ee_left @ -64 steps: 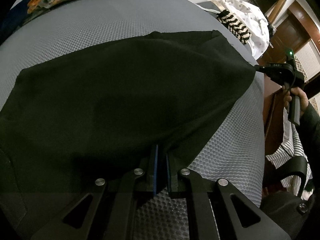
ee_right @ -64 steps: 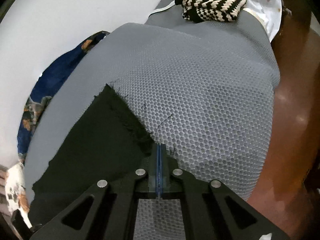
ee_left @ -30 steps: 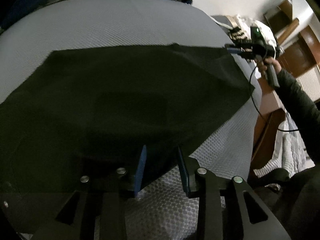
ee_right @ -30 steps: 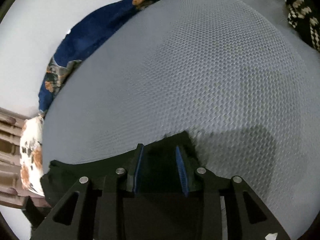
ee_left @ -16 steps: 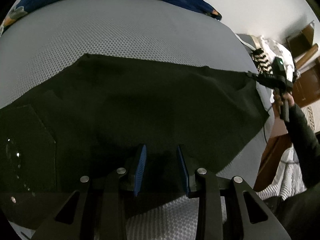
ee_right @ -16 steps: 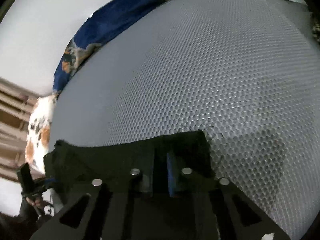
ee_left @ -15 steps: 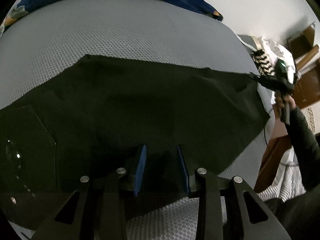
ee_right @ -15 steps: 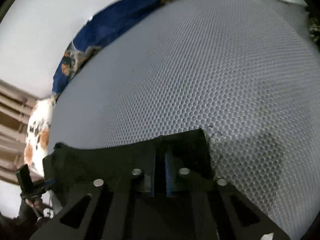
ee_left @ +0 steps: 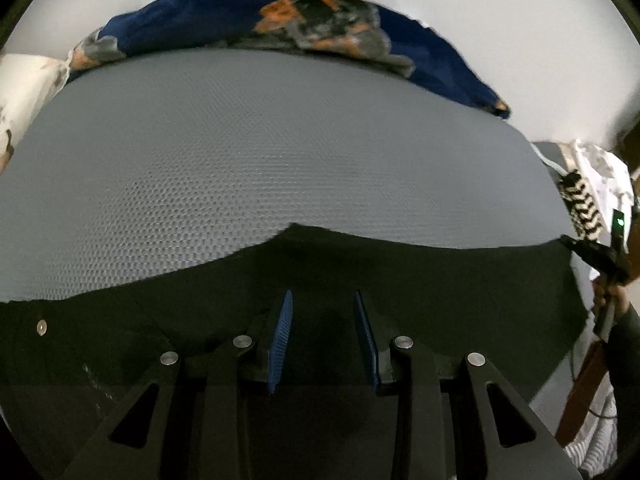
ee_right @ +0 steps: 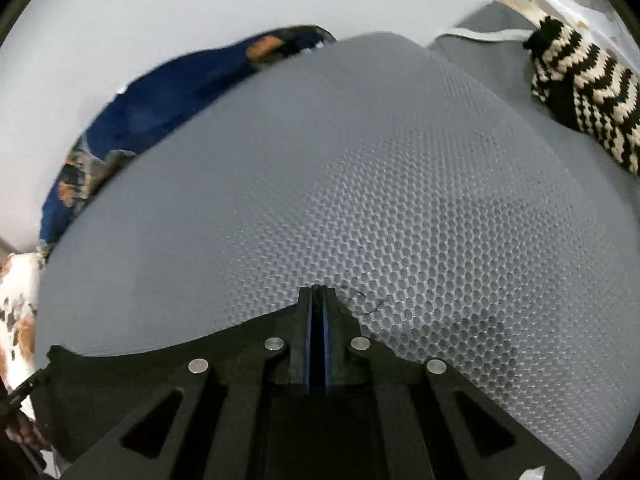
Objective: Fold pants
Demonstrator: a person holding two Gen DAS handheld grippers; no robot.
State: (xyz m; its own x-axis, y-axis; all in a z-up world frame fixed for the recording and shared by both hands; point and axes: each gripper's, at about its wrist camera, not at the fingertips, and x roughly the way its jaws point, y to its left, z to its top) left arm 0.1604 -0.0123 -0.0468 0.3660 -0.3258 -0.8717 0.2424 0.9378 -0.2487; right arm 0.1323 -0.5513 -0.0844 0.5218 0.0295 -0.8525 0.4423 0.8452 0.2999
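Black pants point(ee_left: 420, 280) lie spread on a grey honeycomb mat point(ee_left: 260, 168). My left gripper point(ee_left: 322, 302) is open, its blue pads hovering over the near part of the cloth. In the left wrist view the right gripper point(ee_left: 570, 242) shows at the far right, pinching the pants' corner. In the right wrist view my right gripper point(ee_right: 317, 294) is shut on the pants' far edge point(ee_right: 160, 360), with the cloth trailing to the left.
A navy and orange patterned cloth point(ee_left: 320, 24) lies along the mat's far edge. A black-and-cream knitted item point(ee_right: 580, 96) sits at the right. A white and orange patterned cloth point(ee_left: 20, 92) is at the left. Wooden furniture point(ee_left: 584, 384) stands beside the mat's right edge.
The left gripper opened and let go of the pants. The right gripper opened briefly, then shut again on the pants' edge. The cloth now lies lower in both views.
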